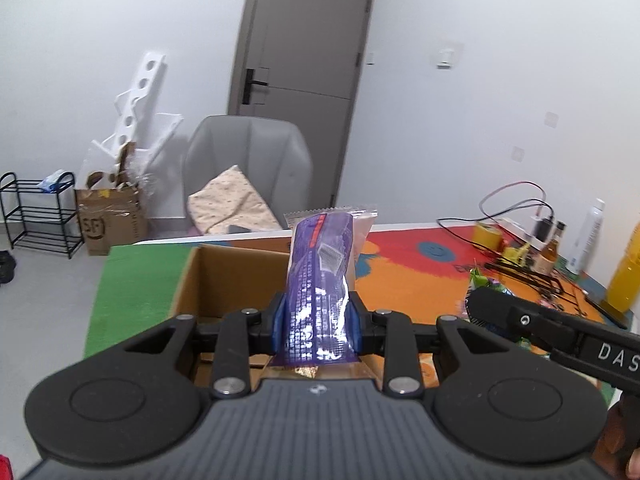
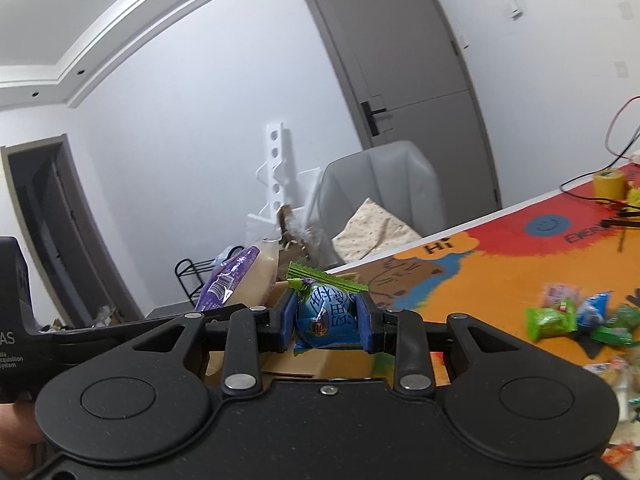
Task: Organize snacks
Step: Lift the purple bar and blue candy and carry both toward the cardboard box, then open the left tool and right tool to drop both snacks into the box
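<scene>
the left gripper [image 1: 318,320] is closed on a purple snack packet [image 1: 320,280], its blue pads pinching the lower part while the packet stands up from the jaws, crimped top seal uppermost. it hangs above an open cardboard box [image 1: 224,280] that sits on the green end of the table [image 1: 136,264], by the far edge. the right gripper [image 2: 329,320] is clamped on a round blue candy with a green crimped wrapper end [image 2: 326,312], squeezed between its blue pads and lifted clear of the table, also over the box. in the right wrist view the purple packet shows just to the left of the candy, close beside it. more loose snacks [image 2: 576,318], green and blue wrapped, lie scattered on the orange part of the table mat toward the right side. a yellow tape roll [image 2: 609,184] and cables sit near the far right corner. a grey chair [image 1: 248,168] with a cushion stands beyond the far edge
</scene>
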Action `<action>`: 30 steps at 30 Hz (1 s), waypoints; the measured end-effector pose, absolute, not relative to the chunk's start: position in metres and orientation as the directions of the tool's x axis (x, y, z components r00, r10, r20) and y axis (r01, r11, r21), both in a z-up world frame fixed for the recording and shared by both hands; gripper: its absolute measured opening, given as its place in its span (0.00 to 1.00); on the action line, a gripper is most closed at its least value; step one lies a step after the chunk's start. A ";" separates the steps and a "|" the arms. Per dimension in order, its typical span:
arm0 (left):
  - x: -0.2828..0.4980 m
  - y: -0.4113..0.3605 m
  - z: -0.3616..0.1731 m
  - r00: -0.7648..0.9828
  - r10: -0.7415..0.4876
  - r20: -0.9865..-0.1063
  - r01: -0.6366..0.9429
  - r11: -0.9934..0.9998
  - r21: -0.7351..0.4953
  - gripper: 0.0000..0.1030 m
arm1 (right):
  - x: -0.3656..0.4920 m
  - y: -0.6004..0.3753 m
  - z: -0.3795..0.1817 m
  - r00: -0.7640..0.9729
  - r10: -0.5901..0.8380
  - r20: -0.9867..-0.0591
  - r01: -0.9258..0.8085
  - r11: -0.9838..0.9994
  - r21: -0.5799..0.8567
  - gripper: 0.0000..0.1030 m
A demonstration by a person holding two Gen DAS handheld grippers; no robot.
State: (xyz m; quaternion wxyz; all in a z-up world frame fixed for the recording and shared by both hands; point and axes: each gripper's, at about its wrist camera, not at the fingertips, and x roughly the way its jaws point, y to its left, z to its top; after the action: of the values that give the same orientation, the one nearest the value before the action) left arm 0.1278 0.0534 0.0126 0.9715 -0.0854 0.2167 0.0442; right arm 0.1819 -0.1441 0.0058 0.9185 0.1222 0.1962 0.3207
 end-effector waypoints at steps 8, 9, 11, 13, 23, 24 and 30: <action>0.135 0.084 0.003 0.886 0.087 -0.456 -0.183 0.968 -0.171 0.29 | 0.195 -0.110 0.003 0.676 0.672 -0.304 -0.570 0.737 0.362 0.29; 0.137 0.088 0.001 0.884 0.090 -0.459 -0.190 0.966 -0.177 0.29 | 0.196 -0.106 0.003 0.671 0.674 -0.308 -0.571 0.735 0.366 0.29; 0.141 0.095 -0.003 0.880 0.095 -0.466 -0.203 0.961 -0.187 0.29 | 0.198 -0.101 0.001 0.664 0.677 -0.317 -0.572 0.734 0.368 0.29; 0.147 0.100 -0.007 0.873 0.094 -0.479 -0.212 0.957 -0.198 0.30 | 0.201 -0.097 -0.001 0.658 0.679 -0.327 -0.572 0.732 0.370 0.29; 0.148 0.106 -0.002 0.869 0.111 -0.483 -0.237 0.949 -0.209 0.36 | 0.210 -0.083 -0.004 0.623 0.709 -0.332 -0.592 0.704 0.392 0.29; 0.146 0.107 -0.002 0.868 0.116 -0.483 -0.244 0.947 -0.210 0.41 | 0.210 -0.082 -0.003 0.617 0.711 -0.337 -0.593 0.702 0.394 0.30; 0.136 0.105 0.001 0.877 0.130 -0.462 -0.254 0.942 -0.217 0.72 | 0.200 -0.106 0.005 0.655 0.687 -0.314 -0.563 0.721 0.404 0.57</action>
State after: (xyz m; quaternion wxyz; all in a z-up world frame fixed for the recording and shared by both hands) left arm 0.1359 0.1049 0.0014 0.9591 -0.1369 0.2266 0.1003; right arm 0.1998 -0.1060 0.0048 0.8993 0.1364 0.2275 0.3476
